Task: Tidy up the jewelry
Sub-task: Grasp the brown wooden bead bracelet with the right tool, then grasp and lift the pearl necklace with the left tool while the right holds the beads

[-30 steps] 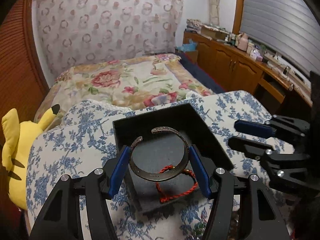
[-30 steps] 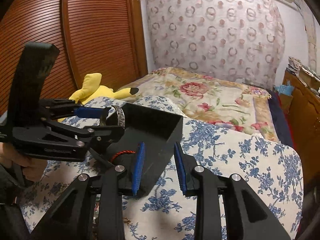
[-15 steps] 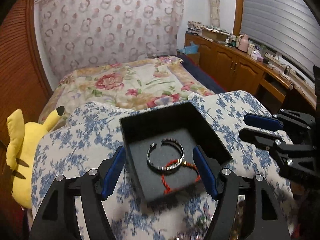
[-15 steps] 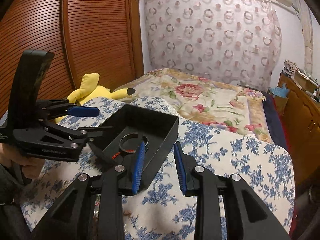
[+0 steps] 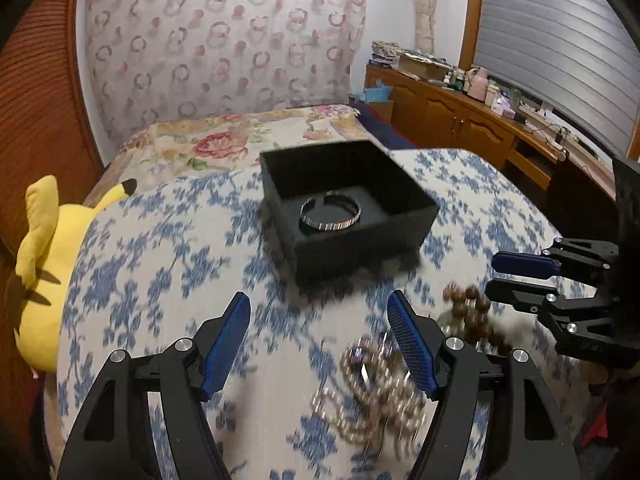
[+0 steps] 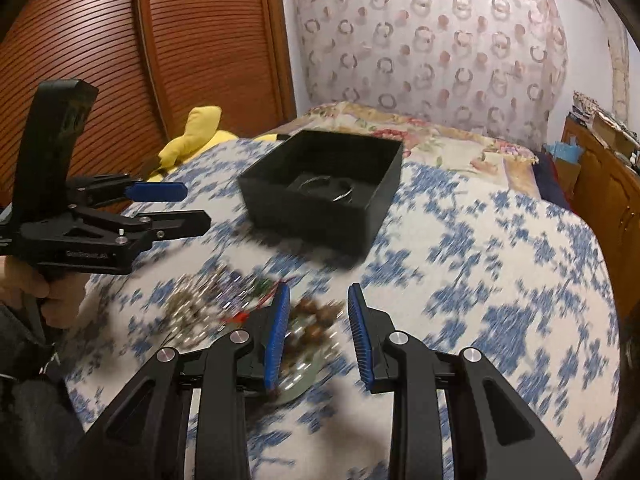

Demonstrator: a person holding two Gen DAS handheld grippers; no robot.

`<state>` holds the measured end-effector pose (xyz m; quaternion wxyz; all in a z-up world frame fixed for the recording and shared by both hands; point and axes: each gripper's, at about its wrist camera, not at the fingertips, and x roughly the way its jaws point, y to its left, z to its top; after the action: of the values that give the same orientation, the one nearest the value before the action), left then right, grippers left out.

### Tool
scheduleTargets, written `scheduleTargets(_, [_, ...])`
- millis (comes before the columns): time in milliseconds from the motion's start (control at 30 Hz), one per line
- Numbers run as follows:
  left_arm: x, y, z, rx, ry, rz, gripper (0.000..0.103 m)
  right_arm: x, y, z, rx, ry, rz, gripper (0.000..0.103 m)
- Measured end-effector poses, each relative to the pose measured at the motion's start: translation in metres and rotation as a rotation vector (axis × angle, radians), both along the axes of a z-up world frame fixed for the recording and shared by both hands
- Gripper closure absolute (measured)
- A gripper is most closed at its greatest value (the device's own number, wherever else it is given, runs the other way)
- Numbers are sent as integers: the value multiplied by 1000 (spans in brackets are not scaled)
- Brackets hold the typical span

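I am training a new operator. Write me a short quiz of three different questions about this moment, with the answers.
1. True or false: the left gripper holds the silver bangle.
2. What does the black box stand on?
A) bare wood
B) blue floral cloth
C) the floor
3. Name the brown item beneath the right gripper.

Key:
1. False; it is open and empty, and the bangle lies in the box.
2. B
3. Wooden bead bracelet.
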<state>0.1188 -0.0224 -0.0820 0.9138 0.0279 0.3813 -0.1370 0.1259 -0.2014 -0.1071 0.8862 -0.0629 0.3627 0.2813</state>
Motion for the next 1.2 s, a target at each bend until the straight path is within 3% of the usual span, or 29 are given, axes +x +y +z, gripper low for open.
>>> scheduleTargets(267, [-33,18,-16,-12,24,26,35,-26,16,-11,-46,17,28,70])
scheduleTargets(600, [-58,28,-25,-21,41,50,35,-25,22,-23,-112,22,10,71])
scheduleTargets(633, [-58,28,-26,-21,41,49,35,-26,23,-23,-112,20,11,73])
scheduleTargets(700, [-60,27,-27,-25,43,43,35,-26,23,-23,-112,18,17,88])
scheduleTargets(733, [-61,26,-27,-27,44,41,35,-25,23,-22,-107,19,18,88])
scheduleTargets(967, [-62,16,-33,-34,66,3,35,-29,6,5,-40,-60,-14,88])
scheduleTargets(1200, [-62,8,-34,-48,80,-35,52,-34,-10,33,2,-136,-45,88])
